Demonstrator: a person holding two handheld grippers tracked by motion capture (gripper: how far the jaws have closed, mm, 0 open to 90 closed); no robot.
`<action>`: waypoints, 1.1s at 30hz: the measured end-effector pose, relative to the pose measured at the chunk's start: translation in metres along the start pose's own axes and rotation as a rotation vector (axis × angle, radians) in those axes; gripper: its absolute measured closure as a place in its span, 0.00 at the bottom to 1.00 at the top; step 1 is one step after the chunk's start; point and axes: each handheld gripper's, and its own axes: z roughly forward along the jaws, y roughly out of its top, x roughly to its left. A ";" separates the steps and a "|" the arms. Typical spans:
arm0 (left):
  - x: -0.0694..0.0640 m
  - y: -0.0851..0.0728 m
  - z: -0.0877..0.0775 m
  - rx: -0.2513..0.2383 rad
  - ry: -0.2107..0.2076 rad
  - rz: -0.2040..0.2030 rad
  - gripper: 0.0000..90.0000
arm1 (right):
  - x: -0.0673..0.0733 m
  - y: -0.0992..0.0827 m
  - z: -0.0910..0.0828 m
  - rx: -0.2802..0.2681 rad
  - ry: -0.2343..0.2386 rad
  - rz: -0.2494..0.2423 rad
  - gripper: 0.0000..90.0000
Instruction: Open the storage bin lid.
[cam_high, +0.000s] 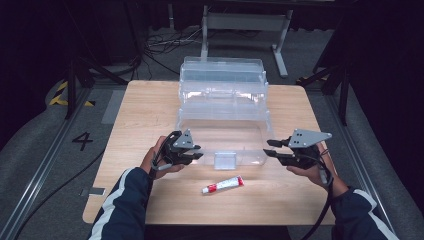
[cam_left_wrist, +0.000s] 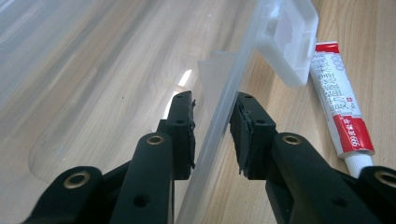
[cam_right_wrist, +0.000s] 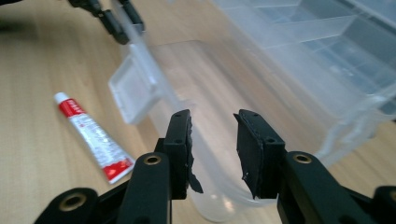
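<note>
Light wooden table (cam_high: 150, 107) on grey floor (cam_high: 45, 135), dark curtains all round, yellow-black tape (cam_high: 62, 95) and a painted 4 (cam_high: 82, 141) at far left, tangled cables (cam_high: 160, 47) and a grey stand's legs (cam_high: 277, 50) beyond the far edge

Left gripper (cam_high: 195, 153) at the lid's near-left corner, jaws part-open and straddling the clear lid's (cam_high: 230, 137) rim; in the left gripper view (cam_left_wrist: 212, 121) the rim stands between the pads, contact hard to judge, so whether it is really clamped cannot be told

Clear plastic box (cam_high: 222, 82) at mid-table toward the far edge, lid swung open toward the person and lying flat, latch tab (cam_high: 224, 160) at its near edge; compartments inside blurred by the see-through walls

Red-and-white tube (cam_high: 223, 185) on the wood just in front of the latch, apart from it; print too small to read

Right gripper (cam_high: 269, 148) at the lid's near-right corner, jaws spread wide, nothing held; in the right gripper view (cam_right_wrist: 212, 140) the lid's curved corner lies below and between them

Both sleeves (cam_high: 120, 210) cut off at the bottom edge
</note>
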 end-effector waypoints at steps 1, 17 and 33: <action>0.000 0.000 0.000 0.000 -0.001 -0.001 0.78 | 0.003 -0.001 0.003 0.007 0.007 -0.007 0.72; -0.003 0.001 0.001 -0.003 0.026 -0.008 0.75 | 0.048 -0.008 0.054 0.136 0.181 -0.087 0.67; -0.015 0.007 -0.027 -0.014 0.149 -0.011 0.39 | 0.081 -0.006 0.097 0.243 0.303 -0.163 0.61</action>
